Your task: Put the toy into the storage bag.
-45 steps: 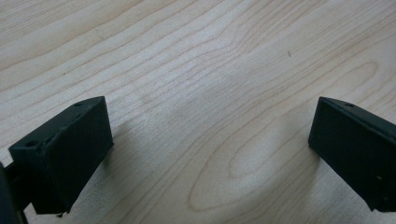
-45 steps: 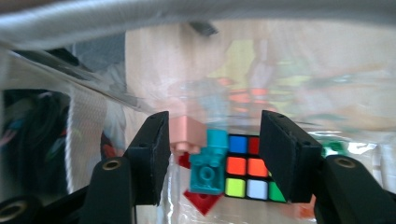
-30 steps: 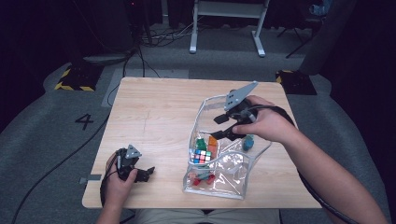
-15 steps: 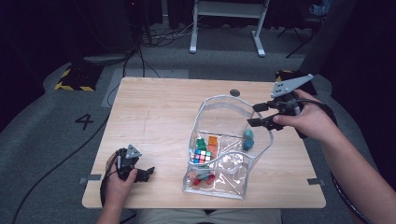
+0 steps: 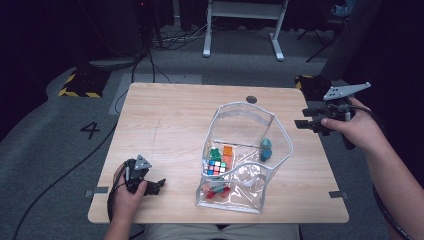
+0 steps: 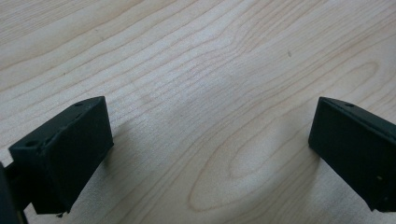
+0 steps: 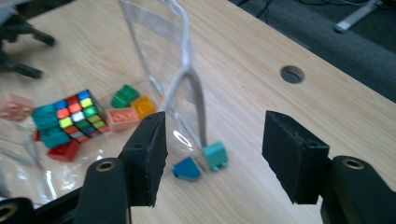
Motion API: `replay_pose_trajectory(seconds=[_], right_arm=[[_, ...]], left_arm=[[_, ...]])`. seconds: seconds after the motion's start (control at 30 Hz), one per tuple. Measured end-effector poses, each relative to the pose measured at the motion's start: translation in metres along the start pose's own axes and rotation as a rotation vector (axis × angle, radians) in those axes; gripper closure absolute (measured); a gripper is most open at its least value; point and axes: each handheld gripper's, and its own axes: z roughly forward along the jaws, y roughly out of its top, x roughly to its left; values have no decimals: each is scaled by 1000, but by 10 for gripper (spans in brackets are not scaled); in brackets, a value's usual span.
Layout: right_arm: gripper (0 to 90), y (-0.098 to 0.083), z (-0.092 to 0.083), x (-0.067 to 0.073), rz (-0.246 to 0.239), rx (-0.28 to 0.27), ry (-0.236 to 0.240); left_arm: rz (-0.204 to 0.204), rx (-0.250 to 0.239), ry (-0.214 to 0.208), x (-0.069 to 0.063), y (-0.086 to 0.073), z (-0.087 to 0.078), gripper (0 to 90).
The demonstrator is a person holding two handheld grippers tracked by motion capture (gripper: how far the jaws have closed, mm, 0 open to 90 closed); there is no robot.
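Clear plastic forms the zipper pouch (image 5: pixel 248 150), which stands open on the right half of the wooden table (image 5: pixel 165 125). Inside lie a colourful puzzle cube (image 5: pixel 216 167), then small building bricks (image 7: pixel 122 117) in orange, green and red. Both the right gripper (image 5: pixel 312 123) and the left gripper (image 5: pixel 150 186) have jaws apart, holding nothing.

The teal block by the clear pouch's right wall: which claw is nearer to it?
Right. The right claw hovers just beyond the teal block at the table's right edge; the left claw rests across the pouch, front left.
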Motion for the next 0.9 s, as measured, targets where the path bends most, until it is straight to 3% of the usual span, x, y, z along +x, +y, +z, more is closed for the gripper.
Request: replay_pose_trajectory(seconds=[0.1,0.23,0.43,0.73,0.9], right_arm=[[410,-8,3,-7,5,11,-28],[413,-22,16,-8,-30,28,-76],[418,-48,50,-8,-3,23,-30],[422,-88,96,-10,92,17,34],[421,-100,117,-5,88,24,62]], left_arm=[[0,-1,1,0,0,0,0],[1,-2,0,0,0,0,0],[1,-2,0,0,0,0,0],[2,-2,1,0,0,0,0],[1,-2,0,0,0,0,0]])
